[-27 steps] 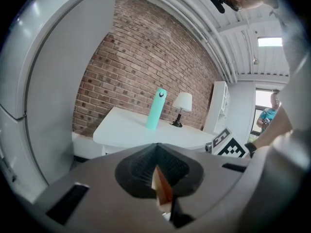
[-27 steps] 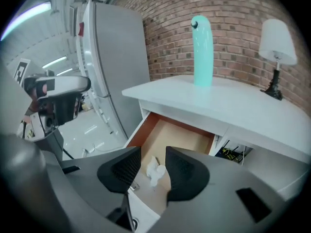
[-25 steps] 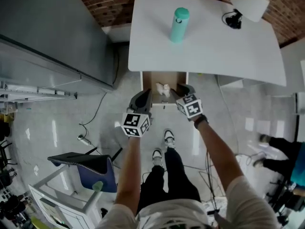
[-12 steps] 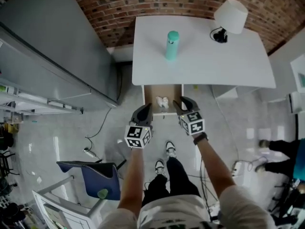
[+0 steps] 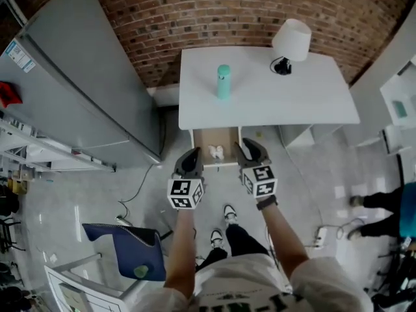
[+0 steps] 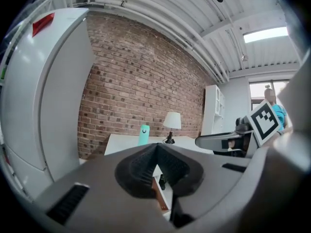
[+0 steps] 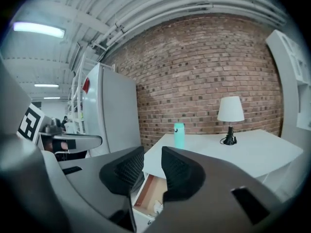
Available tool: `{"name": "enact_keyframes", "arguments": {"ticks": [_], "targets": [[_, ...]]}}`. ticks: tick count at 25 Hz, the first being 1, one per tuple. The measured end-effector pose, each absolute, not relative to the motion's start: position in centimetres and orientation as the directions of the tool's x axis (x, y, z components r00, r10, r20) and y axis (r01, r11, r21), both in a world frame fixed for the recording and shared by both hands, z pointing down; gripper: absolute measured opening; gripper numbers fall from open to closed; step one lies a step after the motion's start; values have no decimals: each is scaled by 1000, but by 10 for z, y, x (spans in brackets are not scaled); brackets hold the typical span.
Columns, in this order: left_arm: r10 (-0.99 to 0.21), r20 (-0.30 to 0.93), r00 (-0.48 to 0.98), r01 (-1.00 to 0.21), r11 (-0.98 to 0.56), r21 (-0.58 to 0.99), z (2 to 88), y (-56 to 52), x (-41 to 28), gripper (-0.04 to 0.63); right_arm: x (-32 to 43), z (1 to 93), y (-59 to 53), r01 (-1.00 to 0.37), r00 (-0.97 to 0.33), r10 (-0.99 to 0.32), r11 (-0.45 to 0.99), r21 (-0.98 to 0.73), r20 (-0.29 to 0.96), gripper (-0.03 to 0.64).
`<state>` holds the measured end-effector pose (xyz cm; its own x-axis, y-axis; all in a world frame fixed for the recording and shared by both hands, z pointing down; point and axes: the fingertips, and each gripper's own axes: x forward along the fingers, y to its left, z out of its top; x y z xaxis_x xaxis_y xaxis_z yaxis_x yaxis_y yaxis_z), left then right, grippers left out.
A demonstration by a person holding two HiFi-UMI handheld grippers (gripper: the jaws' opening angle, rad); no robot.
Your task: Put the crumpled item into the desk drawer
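Two sets of jaws, two different states. On the left gripper [image 6: 155,147] the dark ribbed pads meet at their tips with nothing caught in them. On the right gripper [image 7: 152,154] the jaws stand apart with a clear gap and are closing on empty air.

Through that gap, below and ahead, I see the small white crumpled item [image 7: 156,208]. It lies loose on the brown floor of the open wooden desk drawer [image 5: 227,137], near the middle and apart from both side walls. I judge the placing done and the drawer not yet shut.

The item looks like balled paper or tissue. I expect it to be very light and soft, giving under the pads and springing back a little, and neither slippery nor breakable. If I had to lift it again, I would pinch straight across its fullest part from above. A slow close would do, since little force is needed.

The drawer walls flank it left and right. The front edge of the white bench [image 5: 260,99] overhangs the drawer's rear, so the free way in is from above and from the front.

On the bench, a teal cylindrical bottle [image 5: 223,81] and a white-shaded lamp [image 5: 290,39] stand well back from that edge. A tall pale refrigerator [image 5: 84,90] closes off the left, and the grey floor near my shoes [image 5: 230,213] leaves room to step back.
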<state>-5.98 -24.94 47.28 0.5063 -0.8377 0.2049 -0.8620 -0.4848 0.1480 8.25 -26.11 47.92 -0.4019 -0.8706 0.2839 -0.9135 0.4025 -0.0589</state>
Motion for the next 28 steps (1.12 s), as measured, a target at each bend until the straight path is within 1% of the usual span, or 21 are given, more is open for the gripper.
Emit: {"name": "enact_keyframes", "arguments": {"ticks": [2,9,13,16,23,28], "targets": [[-846,190,499,-866,-482,128,458,-239,-63,-3,85,460,-246,-923,-383,-889,377,-75,252,100],[-871,178,457,-889,-451,76,412,-205,-80,-2,97,421,-213,-946,-323,-927,317,-61,192,75],[-881,172,440,-898,-433,78,392,-192,-80,-3,109,395,-200,-957,-292,-943,286,-55,159,52],[-887,136,442,-897,-436,74,377,-188,-77,-3,113,378,-194,-960,-279,-952,272,-71,126,37],[-889,78,452,-892,-450,45,346,-171,-68,-2,116,371,-166,-957,-290,-948,282,-74,130,17],[-889,65,454,-891,-453,28,342,-163,-65,-3,124,373,-157,-967,-251,-961,243,-79,119,3]]}}
